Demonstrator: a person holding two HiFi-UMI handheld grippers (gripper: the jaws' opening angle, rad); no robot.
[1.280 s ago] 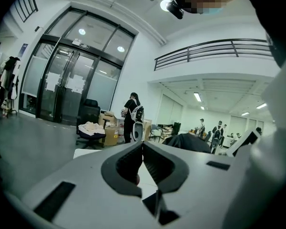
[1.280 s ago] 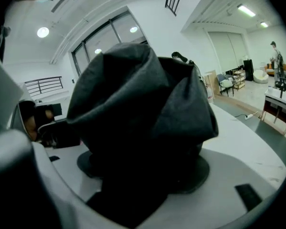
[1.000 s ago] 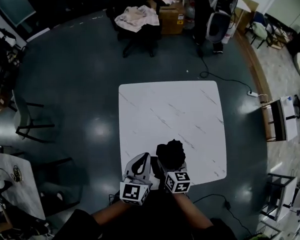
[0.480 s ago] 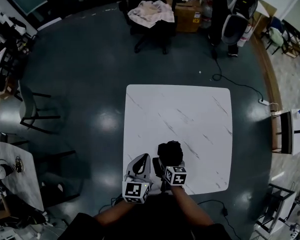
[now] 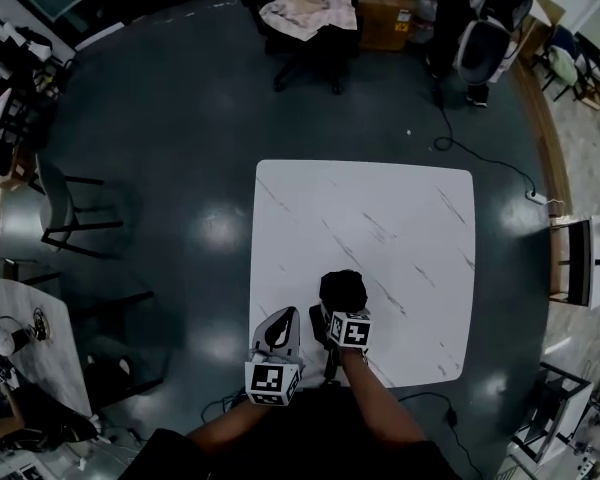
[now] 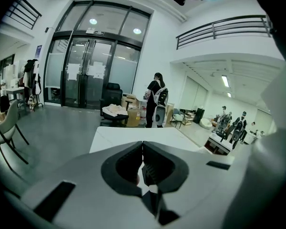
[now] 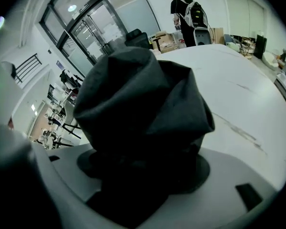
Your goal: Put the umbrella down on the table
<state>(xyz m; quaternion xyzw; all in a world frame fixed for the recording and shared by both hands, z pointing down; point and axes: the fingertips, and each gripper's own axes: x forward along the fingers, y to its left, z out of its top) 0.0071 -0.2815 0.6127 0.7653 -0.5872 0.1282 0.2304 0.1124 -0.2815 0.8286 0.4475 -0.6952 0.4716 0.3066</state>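
Over the near left part of the white, grey-veined table (image 5: 380,218), both grippers sit side by side just ahead of the person's forearms. The right gripper (image 5: 340,315) grips the black folded umbrella (image 5: 342,290). In the right gripper view the bunched dark fabric of the umbrella (image 7: 143,104) fills the space between the widely spread fingers and bulges out past them, with the table (image 7: 238,94) stretching away behind and to the right. From the head view the umbrella lies above the tabletop, a little in from the near edge and left of the middle. Whether it touches the surface cannot be told from any view.

The left gripper (image 5: 283,316) is just beside the right one, at the table's near left corner. Its fingers (image 6: 126,163) are closed tip to tip with nothing between them, and they point along the table (image 6: 133,135) toward the far end of the room.

Beyond the table, on the dark floor (image 5: 160,148), an office chair (image 5: 305,53) carries a pale crumpled cloth (image 5: 308,13), with a cardboard box (image 5: 385,18) next to it. A person with a backpack (image 6: 155,106) stands near the box. A black chair (image 5: 70,218) stands well to the left, and a cable (image 5: 480,158) trails across the floor off the table's far right corner.
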